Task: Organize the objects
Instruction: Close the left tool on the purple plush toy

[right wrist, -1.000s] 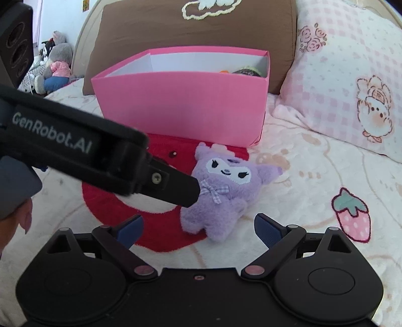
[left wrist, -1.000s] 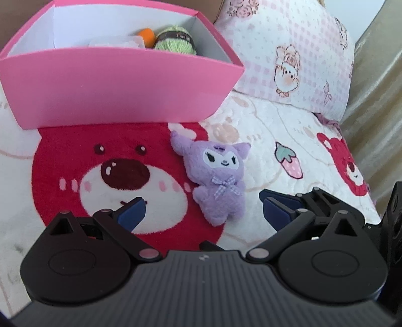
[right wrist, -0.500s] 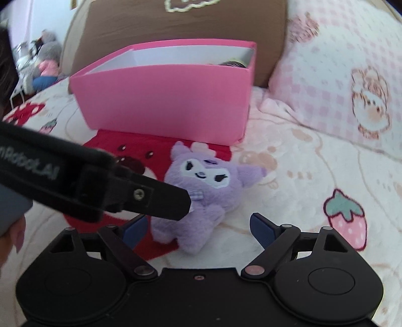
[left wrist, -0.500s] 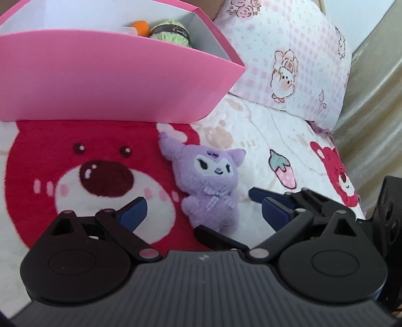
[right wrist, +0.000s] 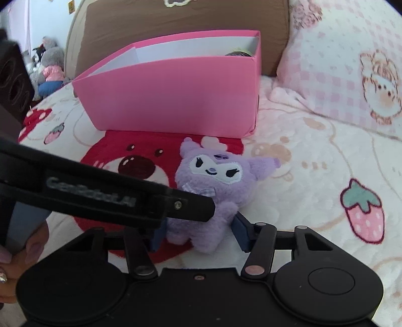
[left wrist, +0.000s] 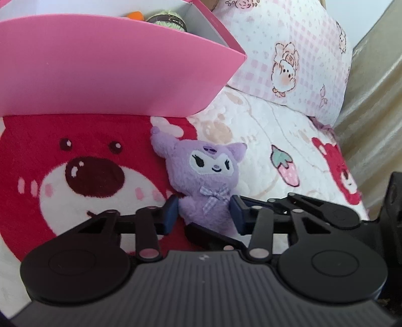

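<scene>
The purple plush toy [left wrist: 204,181] lies face up on the bedspread [left wrist: 263,140] just in front of the pink box [left wrist: 105,65], at that box's right front corner, overlapping the edge of the red bear print [left wrist: 83,176]. Both grippers are closing on it. The left gripper [left wrist: 204,212] has its blue pads against either side of the toy's lower body. The right gripper [right wrist: 198,234] brackets the toy's legs; its right pad touches the fur, while its left pad is partly hidden behind the left gripper's finger, so contact there is probable but unclear. Inside the box, at its far right end, sit a green yarn ball [left wrist: 167,20] and something orange [left wrist: 135,15].
</scene>
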`<control>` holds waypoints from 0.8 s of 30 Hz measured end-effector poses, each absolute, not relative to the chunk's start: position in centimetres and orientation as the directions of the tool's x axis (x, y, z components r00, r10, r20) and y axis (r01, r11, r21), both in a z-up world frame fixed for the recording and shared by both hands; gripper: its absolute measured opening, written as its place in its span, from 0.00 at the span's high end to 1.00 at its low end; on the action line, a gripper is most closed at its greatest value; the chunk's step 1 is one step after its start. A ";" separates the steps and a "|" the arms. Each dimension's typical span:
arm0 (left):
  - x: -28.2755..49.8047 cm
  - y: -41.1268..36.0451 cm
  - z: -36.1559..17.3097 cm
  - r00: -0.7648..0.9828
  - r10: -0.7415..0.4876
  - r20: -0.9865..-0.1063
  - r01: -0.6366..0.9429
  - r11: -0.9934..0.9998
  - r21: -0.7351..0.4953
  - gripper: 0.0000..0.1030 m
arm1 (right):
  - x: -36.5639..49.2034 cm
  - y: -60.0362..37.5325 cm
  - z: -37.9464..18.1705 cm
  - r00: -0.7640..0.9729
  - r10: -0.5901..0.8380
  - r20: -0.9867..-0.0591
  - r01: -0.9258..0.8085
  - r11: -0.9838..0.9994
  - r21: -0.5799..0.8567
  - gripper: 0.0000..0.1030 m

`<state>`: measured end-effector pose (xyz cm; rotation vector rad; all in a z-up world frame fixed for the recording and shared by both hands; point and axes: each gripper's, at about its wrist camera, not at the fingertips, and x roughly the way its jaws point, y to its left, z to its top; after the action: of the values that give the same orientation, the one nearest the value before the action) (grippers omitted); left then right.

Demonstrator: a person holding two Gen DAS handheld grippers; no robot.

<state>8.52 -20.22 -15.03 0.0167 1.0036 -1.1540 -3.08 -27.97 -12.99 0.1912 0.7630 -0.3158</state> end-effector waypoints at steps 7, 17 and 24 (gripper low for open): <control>8.4 -20.3 -15.3 0.062 -0.734 -0.676 0.742 0.487 -0.461 0.61 | -2.7 -27.8 -13.4 0.671 -0.225 -0.707 0.329 0.944 0.012 0.43; 8.2 -20.0 -14.9 0.070 -0.721 -0.689 0.712 0.520 -0.471 0.62 | -1.9 -26.8 -13.2 0.658 -0.255 -0.709 0.320 0.946 -0.044 0.43; 8.5 -19.0 -14.6 0.045 -0.714 -0.699 0.693 0.526 -0.493 0.62 | -1.9 -25.4 -12.7 0.664 -0.243 -0.707 0.289 0.956 -0.057 0.43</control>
<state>8.47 -19.01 -14.57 -0.0233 1.0828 -1.0743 -1.92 -25.45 -12.73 0.0620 0.7893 -0.3010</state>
